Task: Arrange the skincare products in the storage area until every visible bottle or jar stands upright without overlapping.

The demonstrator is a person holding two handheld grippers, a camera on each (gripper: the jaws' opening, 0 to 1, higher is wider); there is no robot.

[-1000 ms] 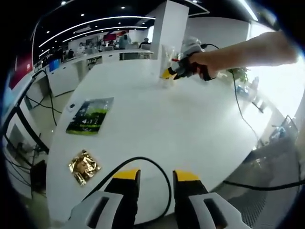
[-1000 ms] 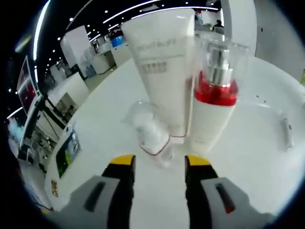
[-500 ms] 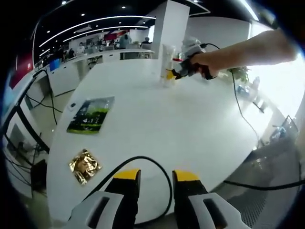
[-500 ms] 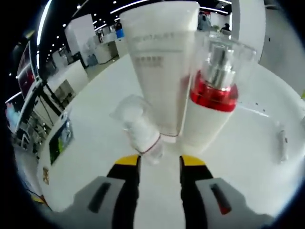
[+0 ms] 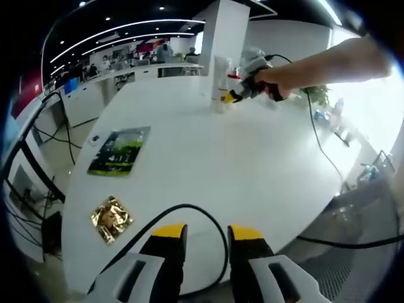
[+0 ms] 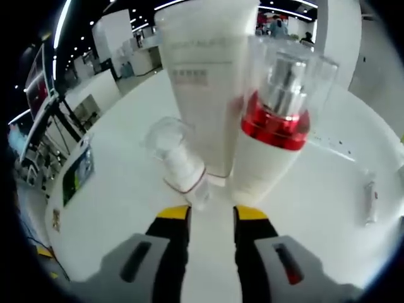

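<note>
On the white tabletop [image 6: 113,208], my right claw [image 6: 211,213], jaws nearly together and pinching nothing, sits just before the tall white tube [image 6: 205,82], flanked by a red-collared pump bottle [image 6: 271,145] and a tilted small clear-capped bottle [image 6: 177,164].

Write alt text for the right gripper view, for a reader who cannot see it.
The right tongs, jaws narrowly apart, point at three skincare products clustered on a white table: a tall white tube, a white pump bottle with a red collar and clear cap, and a small clear-capped bottle that leans over. A small slim object lies on the table at right.
</note>
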